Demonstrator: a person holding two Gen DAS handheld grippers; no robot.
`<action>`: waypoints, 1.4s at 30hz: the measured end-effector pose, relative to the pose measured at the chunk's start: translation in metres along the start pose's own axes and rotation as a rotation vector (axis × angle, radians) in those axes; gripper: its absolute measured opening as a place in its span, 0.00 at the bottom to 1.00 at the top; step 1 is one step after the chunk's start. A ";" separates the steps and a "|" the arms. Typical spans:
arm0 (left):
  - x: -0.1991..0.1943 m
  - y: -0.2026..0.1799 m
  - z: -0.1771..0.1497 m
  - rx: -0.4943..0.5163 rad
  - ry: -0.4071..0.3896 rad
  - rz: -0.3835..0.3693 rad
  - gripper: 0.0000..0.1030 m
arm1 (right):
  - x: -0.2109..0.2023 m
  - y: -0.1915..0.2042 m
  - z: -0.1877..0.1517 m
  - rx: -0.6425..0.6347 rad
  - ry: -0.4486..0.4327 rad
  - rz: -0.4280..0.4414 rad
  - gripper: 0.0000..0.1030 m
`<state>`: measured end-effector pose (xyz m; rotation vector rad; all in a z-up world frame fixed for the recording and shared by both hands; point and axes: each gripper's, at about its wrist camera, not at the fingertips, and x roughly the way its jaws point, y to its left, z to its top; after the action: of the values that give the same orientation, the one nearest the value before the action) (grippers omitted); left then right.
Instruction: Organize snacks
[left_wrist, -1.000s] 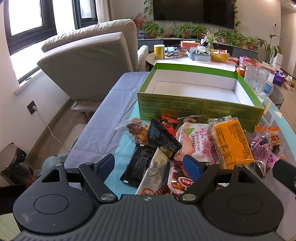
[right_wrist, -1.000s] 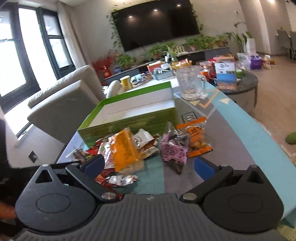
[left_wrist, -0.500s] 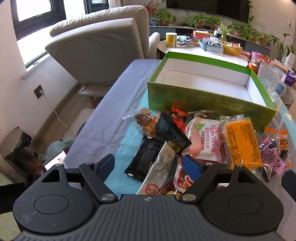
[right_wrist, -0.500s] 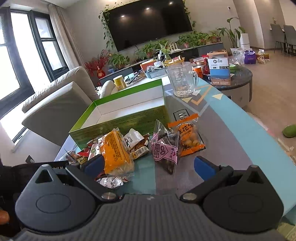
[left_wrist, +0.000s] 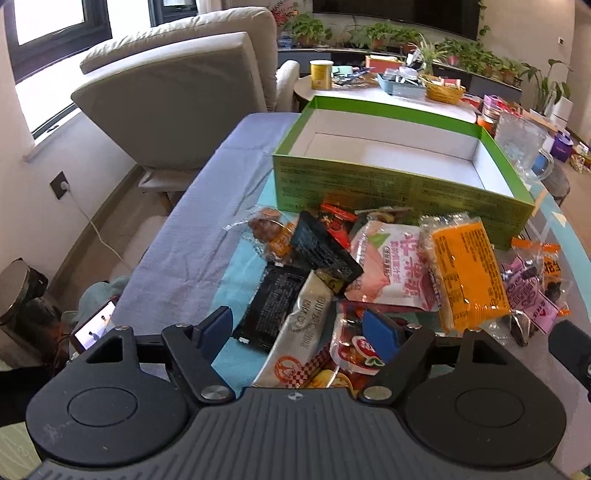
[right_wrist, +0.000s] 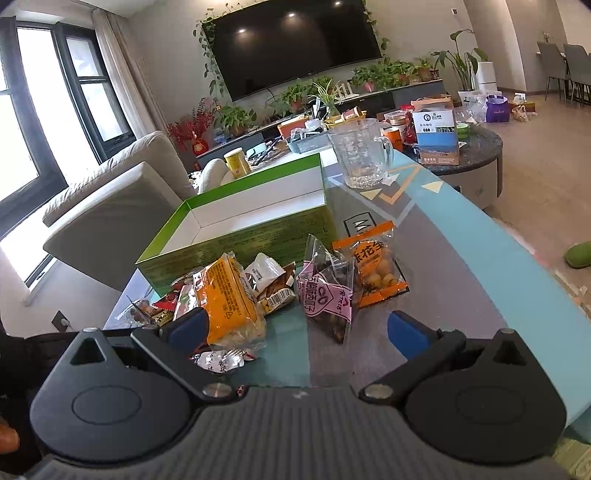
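Sunlit living room behind, and I am hovering over the cloth-covered worktop (left_wrist: 207, 236), not yet picking anything. Left tongs (left_wrist: 299, 328) are standing wide above the crinkly snack packets (left_wrist: 388, 266); right tongs (right_wrist: 299, 332) are gaping too, gripping nothing. The green cardboard box (left_wrist: 388, 188) is sitting empty just behind the heap. I am judging the next move: pinch one slippery packet, lift it over the wall.

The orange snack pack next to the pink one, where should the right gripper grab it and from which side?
Probably across the orange snack pack at its near end, coming from above: its long sides are free there, while the far end is crowded by other packets. The right gripper is open.
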<state>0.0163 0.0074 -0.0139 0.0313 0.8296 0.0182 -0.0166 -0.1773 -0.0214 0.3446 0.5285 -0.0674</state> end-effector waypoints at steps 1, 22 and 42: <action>-0.001 -0.001 -0.001 0.004 0.001 -0.001 0.73 | 0.000 0.000 0.000 0.001 0.002 -0.003 0.52; -0.002 0.000 -0.003 0.001 -0.006 -0.019 0.65 | 0.008 0.005 0.001 -0.055 0.003 -0.030 0.52; -0.004 0.009 0.011 0.017 -0.043 -0.252 0.53 | 0.018 -0.007 0.006 -0.105 0.022 -0.035 0.52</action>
<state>0.0216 0.0163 -0.0032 -0.0567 0.7856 -0.2263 0.0004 -0.1850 -0.0279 0.2338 0.5573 -0.0696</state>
